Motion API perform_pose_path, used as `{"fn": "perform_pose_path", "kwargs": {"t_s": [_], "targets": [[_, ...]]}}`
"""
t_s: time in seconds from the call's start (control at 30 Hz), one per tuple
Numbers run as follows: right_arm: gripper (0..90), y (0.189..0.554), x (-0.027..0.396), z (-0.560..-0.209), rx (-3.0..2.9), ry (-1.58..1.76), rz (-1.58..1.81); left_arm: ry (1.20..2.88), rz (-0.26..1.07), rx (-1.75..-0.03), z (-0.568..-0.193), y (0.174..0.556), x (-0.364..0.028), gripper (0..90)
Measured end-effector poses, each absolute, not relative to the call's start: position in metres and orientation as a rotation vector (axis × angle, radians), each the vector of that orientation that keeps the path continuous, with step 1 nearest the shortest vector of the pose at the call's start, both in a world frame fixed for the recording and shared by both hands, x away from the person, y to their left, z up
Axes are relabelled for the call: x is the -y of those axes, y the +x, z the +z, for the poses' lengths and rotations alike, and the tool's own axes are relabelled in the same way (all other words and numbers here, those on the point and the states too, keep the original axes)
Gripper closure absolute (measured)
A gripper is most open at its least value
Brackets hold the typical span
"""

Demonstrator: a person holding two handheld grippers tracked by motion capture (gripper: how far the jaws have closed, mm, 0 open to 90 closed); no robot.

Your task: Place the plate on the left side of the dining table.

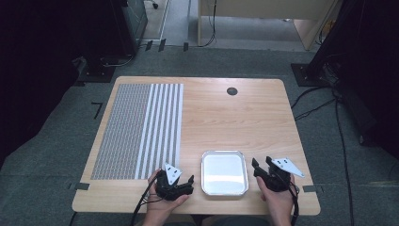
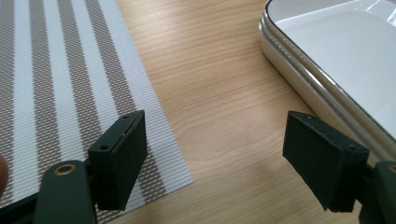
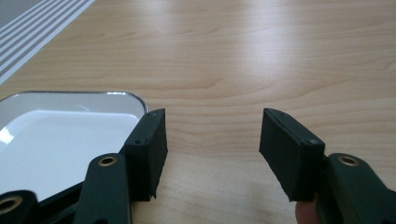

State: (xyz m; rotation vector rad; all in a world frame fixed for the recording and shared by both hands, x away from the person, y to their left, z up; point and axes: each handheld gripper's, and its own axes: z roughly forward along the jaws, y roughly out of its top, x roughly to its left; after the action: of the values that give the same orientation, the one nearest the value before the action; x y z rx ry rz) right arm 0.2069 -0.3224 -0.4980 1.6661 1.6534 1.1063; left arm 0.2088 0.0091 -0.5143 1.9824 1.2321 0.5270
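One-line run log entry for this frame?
left gripper: open, empty, between striped mat and tray | right gripper: open, empty, right of tray | tray: empty | table: wood

- The right hand-held gripper (image 3: 212,151) rises from the bottom edge, jaws apart over bare wooden tabletop (image 3: 261,60).
- A white tray (image 3: 60,135) lies at lower left.
- A striped mat (image 3: 32,23) fills the upper-left corner.
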Motion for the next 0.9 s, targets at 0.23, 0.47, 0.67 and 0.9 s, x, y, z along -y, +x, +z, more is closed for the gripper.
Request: {"fn": "perform_pose_path", "kwargs": {"t_s": [0.23,0.47,0.67,0.9], "targets": [[42.1,0.217,0.315,-0.479,-1.634,1.652,1.043,1.973,0.502,-1.259,-0.514,0.215,0.003,22.8],[42.3,0.225,0.308,-0.477,-1.63,1.655,1.054,1.996,0.482,-1.245,-0.515,0.214,0.005,23.8],[48.4,0.226,0.315,-0.49,-1.66,1.702,1.141,1.959,0.407,-1.259,-0.512,0.216,0.003,25.0],[60.1,0.225,0.318,-0.501,-1.681,1.722,1.247,1.946,0.413,-1.231,-0.505,0.207,0.013,39.7]]}}
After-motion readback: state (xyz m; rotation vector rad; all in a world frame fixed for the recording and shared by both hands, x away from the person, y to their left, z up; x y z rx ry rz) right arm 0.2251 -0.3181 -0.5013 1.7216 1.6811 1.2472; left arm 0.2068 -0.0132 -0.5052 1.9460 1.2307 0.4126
